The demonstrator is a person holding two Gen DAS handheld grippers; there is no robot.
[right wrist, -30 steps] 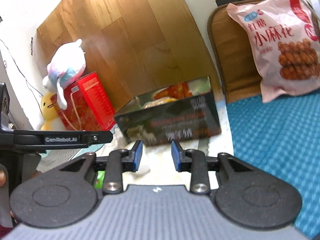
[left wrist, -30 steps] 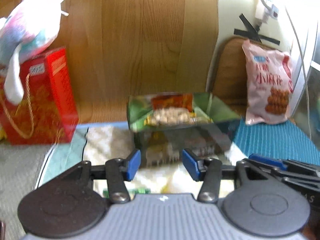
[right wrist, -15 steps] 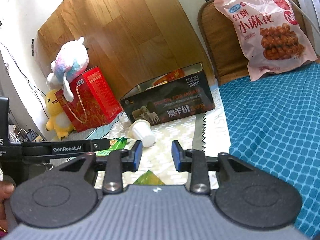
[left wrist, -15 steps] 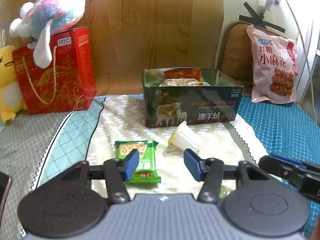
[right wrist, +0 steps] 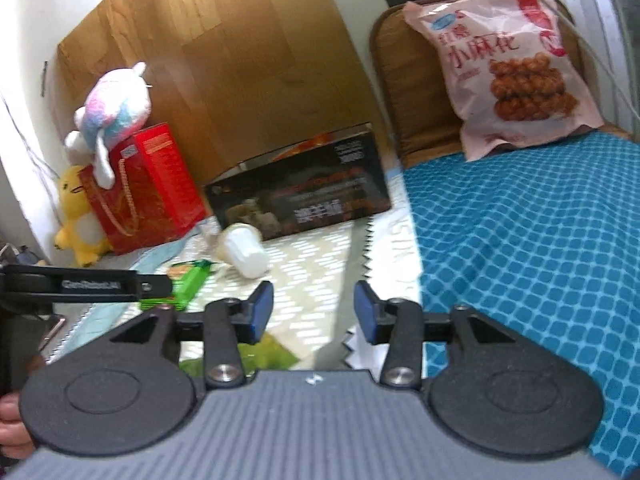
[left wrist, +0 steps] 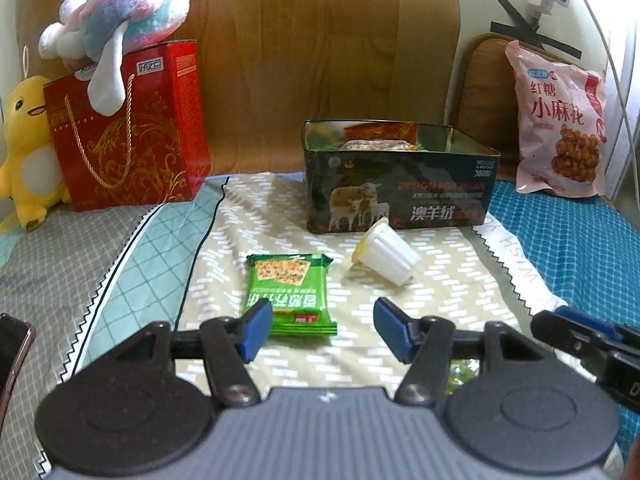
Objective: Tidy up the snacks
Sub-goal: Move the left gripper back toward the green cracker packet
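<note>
Both claws are spreading with nothing between their pads. The left claw (left wrist: 322, 330) hovers over the green cracker packet (left wrist: 289, 294) on the bed's patterned cloth (left wrist: 460, 276); the right claw (right wrist: 314, 312) faces the tipped white cup (right wrist: 244, 250) before the open tin (left wrist: 396, 184).

Both wrist views low, near bed, facing headboard; share tin (left wrist: 400, 196) (right wrist: 304, 196)

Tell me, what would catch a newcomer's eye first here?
Probably the open dark tin with sheep printed on it, standing mid-bed with snacks inside. Just before it lie a green cracker packet and a tipped white jelly cup. At the back left, a pastel plush lies on a red gift bag.
</note>
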